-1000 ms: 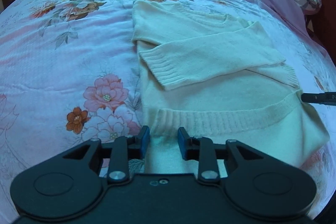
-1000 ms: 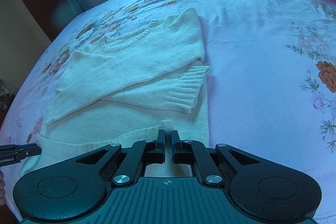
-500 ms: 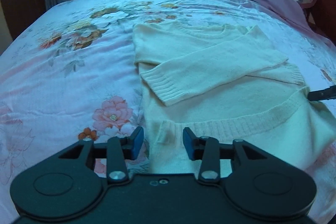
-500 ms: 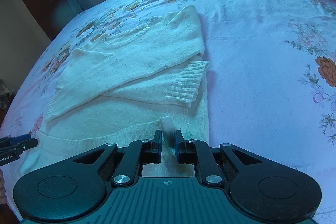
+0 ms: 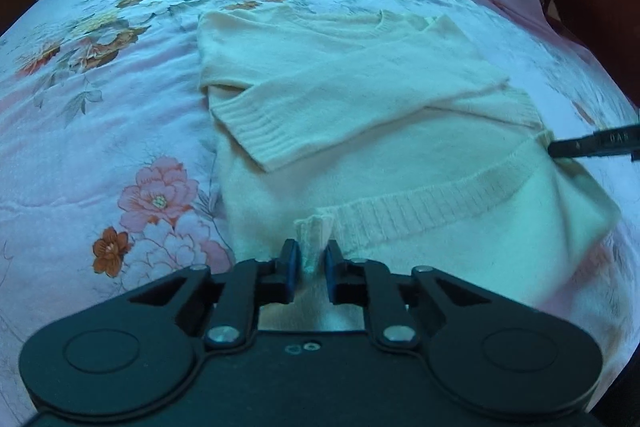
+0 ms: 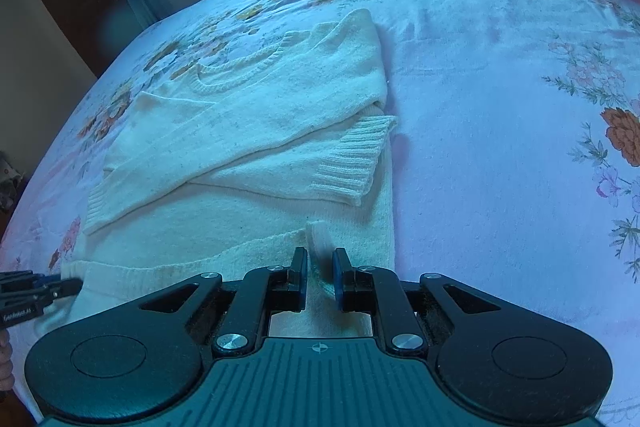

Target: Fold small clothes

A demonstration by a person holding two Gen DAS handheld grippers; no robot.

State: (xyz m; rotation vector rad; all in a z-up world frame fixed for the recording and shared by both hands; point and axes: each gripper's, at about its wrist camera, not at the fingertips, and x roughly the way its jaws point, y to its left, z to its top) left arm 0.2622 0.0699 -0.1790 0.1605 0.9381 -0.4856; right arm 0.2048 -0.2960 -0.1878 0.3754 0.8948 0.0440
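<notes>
Bed [image 5: 120, 131] with floral sheet; a cream knitted sweater [image 5: 360, 99] lies flat on it, both sleeves folded across the chest. Compared with one second earlier, the left claw [image 5: 307, 263], then spread astride the sweater's ribbed hem [image 5: 420, 207], is closing with a raised fold of that hem between its pads. The right claw [image 6: 320, 267], at the sweater's opposite hem corner, has parted slightly and pinches a tuft of hem.
</notes>
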